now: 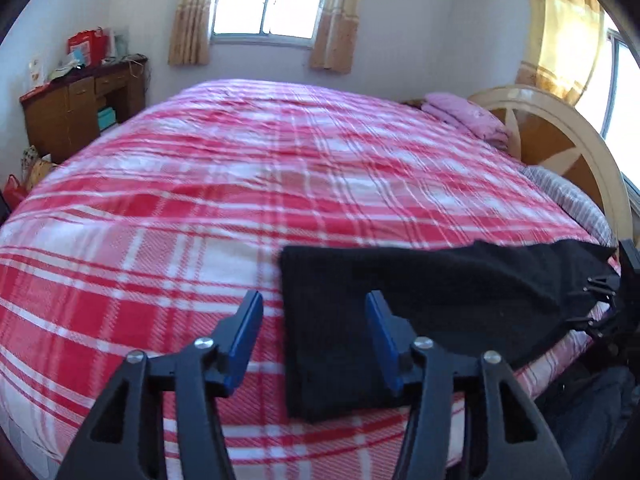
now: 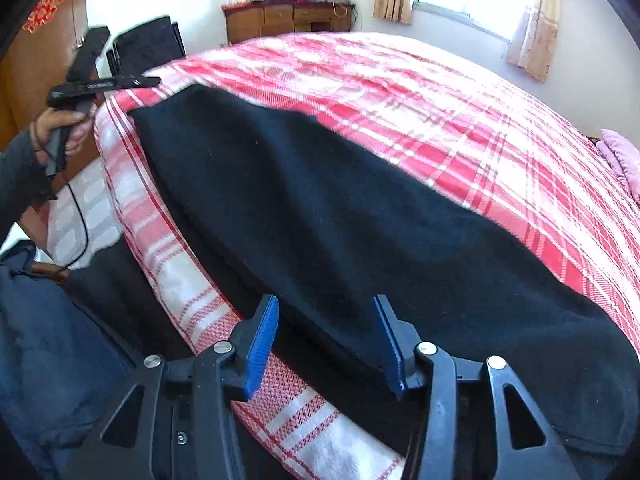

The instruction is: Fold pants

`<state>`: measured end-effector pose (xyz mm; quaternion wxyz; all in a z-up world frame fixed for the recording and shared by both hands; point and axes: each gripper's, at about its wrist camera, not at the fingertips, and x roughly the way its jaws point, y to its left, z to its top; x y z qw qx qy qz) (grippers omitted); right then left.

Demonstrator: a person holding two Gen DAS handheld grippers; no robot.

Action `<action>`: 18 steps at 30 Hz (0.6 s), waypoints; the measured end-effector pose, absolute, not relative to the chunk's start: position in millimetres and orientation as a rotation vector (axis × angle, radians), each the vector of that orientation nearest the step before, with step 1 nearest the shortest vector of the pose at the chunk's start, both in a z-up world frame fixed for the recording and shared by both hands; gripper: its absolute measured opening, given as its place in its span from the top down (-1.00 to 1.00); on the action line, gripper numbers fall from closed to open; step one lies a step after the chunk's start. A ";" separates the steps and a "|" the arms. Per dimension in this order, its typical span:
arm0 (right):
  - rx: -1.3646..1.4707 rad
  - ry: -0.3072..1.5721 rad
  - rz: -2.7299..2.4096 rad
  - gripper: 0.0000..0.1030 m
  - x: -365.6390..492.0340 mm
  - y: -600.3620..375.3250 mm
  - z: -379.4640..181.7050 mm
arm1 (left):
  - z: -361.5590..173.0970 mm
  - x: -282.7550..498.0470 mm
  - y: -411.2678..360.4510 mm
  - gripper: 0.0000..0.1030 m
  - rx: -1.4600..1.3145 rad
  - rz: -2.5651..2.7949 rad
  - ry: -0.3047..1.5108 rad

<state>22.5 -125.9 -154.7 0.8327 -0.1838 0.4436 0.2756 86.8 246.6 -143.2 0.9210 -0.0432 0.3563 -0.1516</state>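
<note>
**Ana:** Pants (image 2: 340,208), black and fuzzy-looking, lie stretched in a long band along the near edge of the bed (image 1: 280,168), on the red and white checked blanket (image 2: 460,120). Does that match your side?

**Ben:** Yes. From the left wrist view the pants (image 1: 400,288) end in a straight, squared-off edge, flat on the blanket (image 1: 160,240). The cloth looks doubled over, thick and without clear wrinkles.

**Ana:** How do the left tongs (image 1: 314,312) stand?

**Ben:** Apart, about half spread. Their blue pads (image 1: 244,340) press on nothing. One pad is over bare blanket, the other is over the black cloth, and the end edge of the pants runs between them. I cannot tell whether the tips touch the cloth.

**Ana:** And the right tongs (image 2: 326,312)?

**Ben:** Also parted, about half spread. Black cloth fills the gap between the pads (image 2: 262,344), but they do not pinch it. The left pad is by the edge of the pants, where the blanket drops over the side of the bed.

**Ana:** In the right wrist view I see the left tongs (image 2: 148,80) at the far end of the pants, held by a hand (image 2: 60,132) with a dark sleeve (image 2: 16,184).

**Ben:** Further out there is a wooden desk (image 1: 80,108) by the wall, a curtained window (image 1: 268,0), pink pillows (image 1: 468,116) and a round headboard (image 1: 560,148).
</note>
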 end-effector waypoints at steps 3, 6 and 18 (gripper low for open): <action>-0.414 0.946 0.573 0.03 21.0 -125.6 -160.1 | -167.1 93.1 230.0 -0.09 -0.027 -0.293 0.802; -0.386 0.936 0.561 0.03 17.5 -141.3 -148.4 | -166.7 95.2 221.7 -0.14 0.044 -0.251 0.809; -0.002 0.847 0.052 0.03 4.6 -345.2 -83.7 | -105.5 95.1 96.4 -0.15 0.058 -0.596 0.742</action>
